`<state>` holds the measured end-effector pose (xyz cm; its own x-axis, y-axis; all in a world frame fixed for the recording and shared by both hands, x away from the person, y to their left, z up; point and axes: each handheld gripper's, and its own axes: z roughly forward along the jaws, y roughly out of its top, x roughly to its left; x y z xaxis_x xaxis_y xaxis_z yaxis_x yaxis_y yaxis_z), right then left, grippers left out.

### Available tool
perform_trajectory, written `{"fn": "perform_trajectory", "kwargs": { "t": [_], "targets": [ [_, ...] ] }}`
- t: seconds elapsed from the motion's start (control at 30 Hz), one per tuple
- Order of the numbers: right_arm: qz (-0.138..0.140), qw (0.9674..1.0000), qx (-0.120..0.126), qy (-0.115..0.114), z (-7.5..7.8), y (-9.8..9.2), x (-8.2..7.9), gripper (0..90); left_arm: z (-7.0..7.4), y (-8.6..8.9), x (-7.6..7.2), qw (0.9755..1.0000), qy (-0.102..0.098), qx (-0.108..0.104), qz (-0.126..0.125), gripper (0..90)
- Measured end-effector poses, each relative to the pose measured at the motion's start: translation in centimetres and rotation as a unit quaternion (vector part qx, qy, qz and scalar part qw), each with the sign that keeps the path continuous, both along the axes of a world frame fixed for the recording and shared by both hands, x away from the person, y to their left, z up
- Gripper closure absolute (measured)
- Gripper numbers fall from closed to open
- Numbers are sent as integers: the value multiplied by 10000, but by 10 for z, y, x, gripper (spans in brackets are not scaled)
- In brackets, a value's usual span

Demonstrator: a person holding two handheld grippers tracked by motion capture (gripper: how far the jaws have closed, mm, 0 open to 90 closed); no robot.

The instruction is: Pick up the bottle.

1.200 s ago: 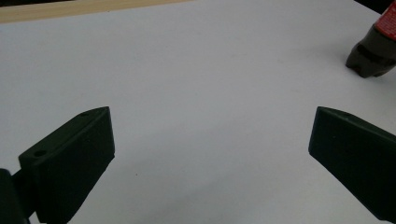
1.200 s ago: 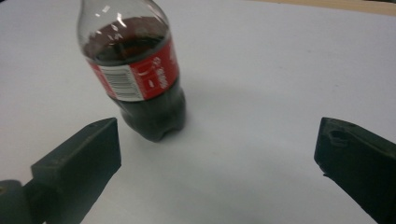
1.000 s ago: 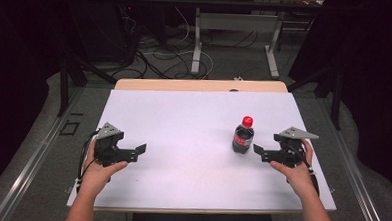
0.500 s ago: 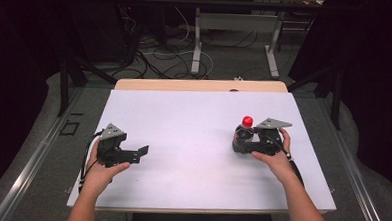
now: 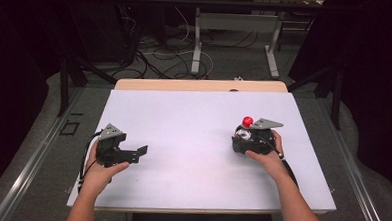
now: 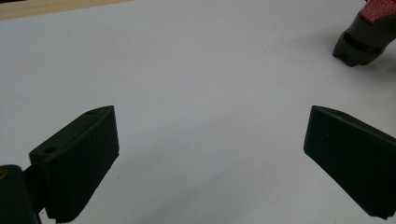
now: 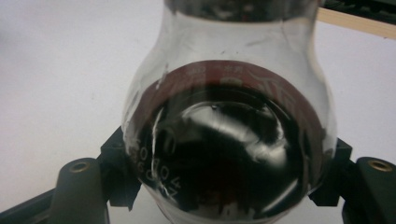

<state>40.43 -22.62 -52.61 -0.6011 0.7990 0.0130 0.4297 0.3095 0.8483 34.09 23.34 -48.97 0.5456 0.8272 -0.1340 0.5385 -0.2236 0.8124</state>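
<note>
Below, the white table (image 5: 192, 140) carried a dark bottle (image 5: 243, 135) with a red cap (image 5: 247, 121) at its right side. The right gripper (image 5: 250, 140) had its jaws closed against the bottle's sides. The left gripper (image 5: 132, 155), near the left edge, rested with jaws spread wide, holding nothing.

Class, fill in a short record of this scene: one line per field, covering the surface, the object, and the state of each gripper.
Surface: white table
Object: dark drink bottle with a red cap, toward the table's right side
Right gripper: jaws on either side of the bottle's body, closed on it
Left gripper: jaws wide apart, nothing between them, low over bare table
Hands: one on each gripper, forearms entering from the bottom edge
</note>
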Motion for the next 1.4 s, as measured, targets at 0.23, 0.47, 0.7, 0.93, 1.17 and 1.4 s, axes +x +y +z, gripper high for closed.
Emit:
{"fn": "perform_trajectory", "kwargs": {
  "t": [0.23, 0.47, 0.7, 0.93, 1.17, 1.4],
  "targets": [
    [339, 9993, -183, -25, 8, 17, -22, 289, 4, -6, -2, 10000, -22, -36, -59, 92],
    [922, 9957, 43, -96, 27, 38, -45, 290, 14, -16, -9, 9987, -199, -228, -416, 145],
    [1555, 9878, 39, -92, 37, 58, -66, 291, 31, -37, -20, 9943, -447, -386, -892, 151],
    [1952, 9807, 109, -77, 40, 71, -78, 292, 47, -70, -32, 9864, -505, -338, -1529, 169],
    [2203, 9754, 0, -88, 41, 79, -83, 293, 58, -106, -32, 9788, -465, -207, -1985, 211],
    [2249, 9744, 38, -59, 37, 83, -85, 293, 72, -130, -27, 9701, -618, -286, -2328, 263]
  ]
}}
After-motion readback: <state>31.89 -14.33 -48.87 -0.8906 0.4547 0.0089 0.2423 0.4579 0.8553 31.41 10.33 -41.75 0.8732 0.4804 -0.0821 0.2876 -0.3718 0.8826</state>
